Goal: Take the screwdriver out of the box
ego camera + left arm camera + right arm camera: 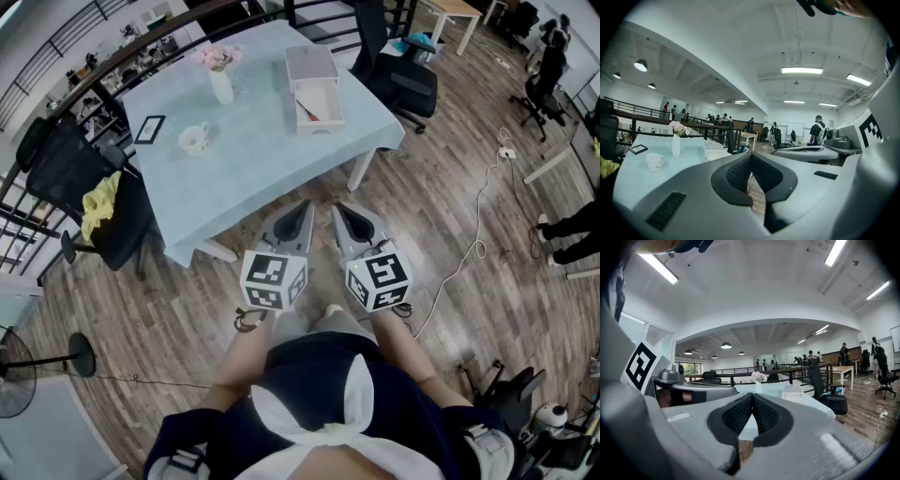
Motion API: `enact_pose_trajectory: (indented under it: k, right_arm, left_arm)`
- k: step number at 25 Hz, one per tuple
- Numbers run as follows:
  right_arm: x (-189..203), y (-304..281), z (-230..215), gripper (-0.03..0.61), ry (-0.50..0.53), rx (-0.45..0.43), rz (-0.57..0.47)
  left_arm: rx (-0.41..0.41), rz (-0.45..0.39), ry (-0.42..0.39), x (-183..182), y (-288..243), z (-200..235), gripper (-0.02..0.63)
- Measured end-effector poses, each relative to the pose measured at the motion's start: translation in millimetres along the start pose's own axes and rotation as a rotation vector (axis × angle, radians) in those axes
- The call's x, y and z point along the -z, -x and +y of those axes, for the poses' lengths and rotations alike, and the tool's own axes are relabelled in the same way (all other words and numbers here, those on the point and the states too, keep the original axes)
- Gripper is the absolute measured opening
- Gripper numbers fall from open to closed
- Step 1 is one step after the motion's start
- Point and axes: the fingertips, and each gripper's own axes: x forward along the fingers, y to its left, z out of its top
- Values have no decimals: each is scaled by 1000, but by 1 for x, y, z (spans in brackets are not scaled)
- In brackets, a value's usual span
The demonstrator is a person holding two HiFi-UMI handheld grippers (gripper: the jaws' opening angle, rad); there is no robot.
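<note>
**Mia:** What is the biggest thing?

**Ben:** The big table with a light blue cloth point(253, 155).
A black office chair point(66, 173) stands at the table's left side, with a yellow cloth point(101, 202) on it.

**Mia:** Where are the two claws?

**Ben:** The grey left gripper point(304, 210) and the grey right gripper point(339, 212) are side by side, just off the table's near edge. They do not touch the table.

**Mia:** Are they holding anything?

**Ben:** No. The left gripper's jaws are pressed together at the tips with nothing in them. The right gripper's jaws are the same.

**Mia:** Where is the box?

**Ben:** The white open box point(314, 86) sits on the table, near its right edge.
A white vase with pink flowers point(220, 82) is by the table's far edge.
A white cup point(194, 140) sits nearer the table's left edge.

**Mia:** And the screwdriver?

**Ben:** The small red-handled screwdriver point(307, 111) lies inside the box on the table, far from both claws.
</note>
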Motion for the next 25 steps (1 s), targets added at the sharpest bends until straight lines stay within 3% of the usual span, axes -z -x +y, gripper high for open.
enact_pose_trajectory:
  k: [15, 25]
  right_arm:
    - [17, 36, -51, 0, 4, -49, 11]
    - [20, 24, -77, 0, -7, -53, 5]
  left_arm:
    - [-79, 2, 10, 17, -24, -39, 16]
    - [-119, 19, 23, 20, -43, -27, 15]
